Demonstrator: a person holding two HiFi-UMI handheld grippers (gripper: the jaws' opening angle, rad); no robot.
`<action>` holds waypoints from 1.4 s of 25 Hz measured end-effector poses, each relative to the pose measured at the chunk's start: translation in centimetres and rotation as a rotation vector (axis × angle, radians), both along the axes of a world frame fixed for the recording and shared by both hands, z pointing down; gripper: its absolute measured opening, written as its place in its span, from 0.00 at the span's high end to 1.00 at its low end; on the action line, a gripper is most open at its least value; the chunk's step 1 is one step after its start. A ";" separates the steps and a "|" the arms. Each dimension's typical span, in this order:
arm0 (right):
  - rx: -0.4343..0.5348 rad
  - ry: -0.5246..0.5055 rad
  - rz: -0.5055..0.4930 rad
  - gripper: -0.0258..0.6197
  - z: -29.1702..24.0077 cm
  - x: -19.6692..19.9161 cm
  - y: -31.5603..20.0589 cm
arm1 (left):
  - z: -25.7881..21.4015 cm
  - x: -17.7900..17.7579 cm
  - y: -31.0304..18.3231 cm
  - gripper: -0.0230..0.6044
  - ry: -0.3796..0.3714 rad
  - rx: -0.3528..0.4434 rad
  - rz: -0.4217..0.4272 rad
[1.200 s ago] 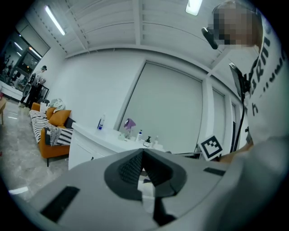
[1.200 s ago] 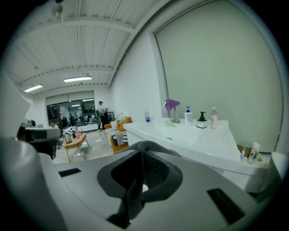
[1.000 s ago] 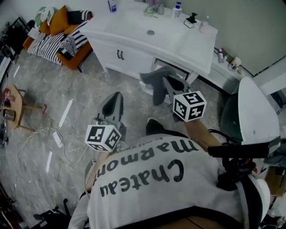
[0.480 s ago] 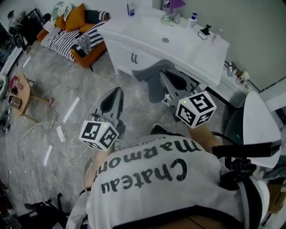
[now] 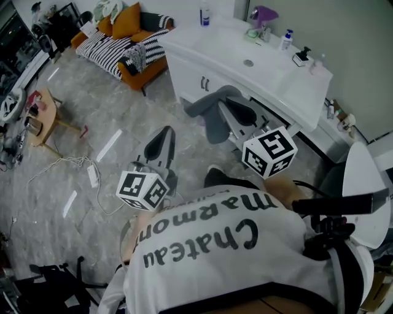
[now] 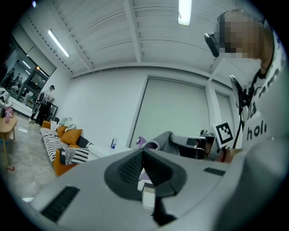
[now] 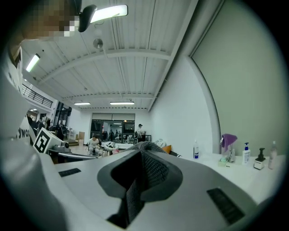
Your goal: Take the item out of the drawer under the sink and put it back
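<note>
Plainly, no item was held at this moment. The left gripper (image 5: 164, 134) was kept level above the grey stone-patterned floor (image 5: 104, 110), its jaws brought together with nothing between them. The right gripper (image 5: 226, 105), nearer the white vanity (image 5: 288, 86), was likewise closed on nothing. The space under the sink (image 5: 236, 49) was largely covered by the right gripper in the head view, so the drawer could not be judged open or shut. The item itself was seen in no view and was presumed to lie inside the drawer. Bottles (image 5: 204, 13) were stood along the counter's far edge, well apart from either gripper. From this it was judged that either the taking out was not yet begun or the putting back was already finished. Which of the two applied could not be settled, since nothing was gripped and neither gripper was at the cabinet front.
</note>
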State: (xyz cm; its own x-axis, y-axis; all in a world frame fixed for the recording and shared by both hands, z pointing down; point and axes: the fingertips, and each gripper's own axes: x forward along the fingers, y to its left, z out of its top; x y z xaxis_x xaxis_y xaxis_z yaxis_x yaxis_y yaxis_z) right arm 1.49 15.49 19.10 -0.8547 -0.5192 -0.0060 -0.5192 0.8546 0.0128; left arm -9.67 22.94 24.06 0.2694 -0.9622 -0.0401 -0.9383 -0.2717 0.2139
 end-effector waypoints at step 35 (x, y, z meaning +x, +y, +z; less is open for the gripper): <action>0.014 -0.015 -0.029 0.91 -1.3 -12.5 -23.2 | 0.8 -13.4 -18.7 0.95 -0.004 -0.054 -0.108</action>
